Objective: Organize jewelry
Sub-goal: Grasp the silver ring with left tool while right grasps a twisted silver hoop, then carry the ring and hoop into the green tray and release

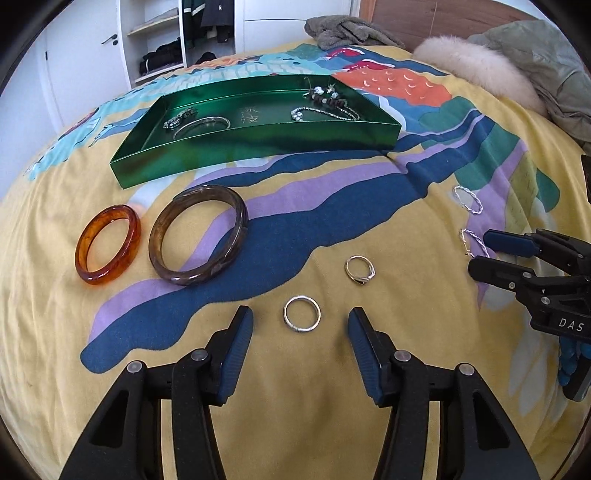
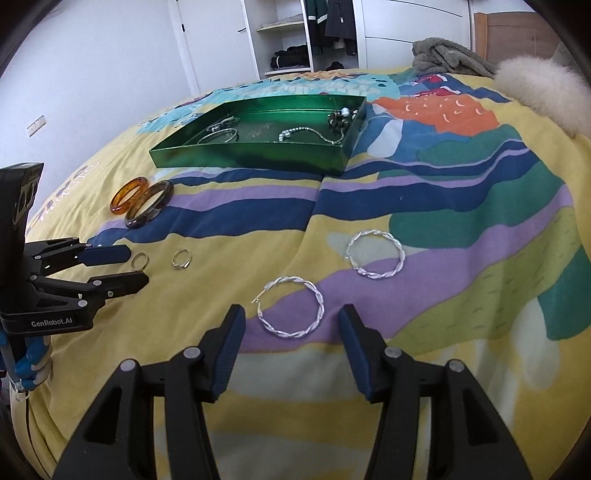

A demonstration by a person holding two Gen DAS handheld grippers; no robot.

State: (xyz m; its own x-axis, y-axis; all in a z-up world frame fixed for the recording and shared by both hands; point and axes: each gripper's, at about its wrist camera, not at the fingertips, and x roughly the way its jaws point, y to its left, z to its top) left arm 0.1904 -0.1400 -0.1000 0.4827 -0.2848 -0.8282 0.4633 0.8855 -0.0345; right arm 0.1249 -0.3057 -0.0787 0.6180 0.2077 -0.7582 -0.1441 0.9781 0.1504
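Observation:
My left gripper (image 1: 301,323) is open, its fingers on either side of a plain silver ring (image 1: 301,313) lying on the bedspread. A second silver ring (image 1: 360,270) lies just beyond. An amber bangle (image 1: 108,244) and a brown bangle (image 1: 198,234) lie to the left. My right gripper (image 2: 291,321) is open around a twisted silver hoop earring (image 2: 291,312); a second hoop (image 2: 375,253) lies further right. A green tray (image 1: 255,147) behind holds a bangle, chains and beads. The left gripper also shows in the right wrist view (image 2: 125,267).
A grey garment (image 1: 347,31) and a fur-trimmed coat (image 1: 480,68) lie at the back right of the bed. A wardrobe with open shelves (image 1: 159,44) stands behind. The bedspread (image 1: 295,424) bulges around the jewelry.

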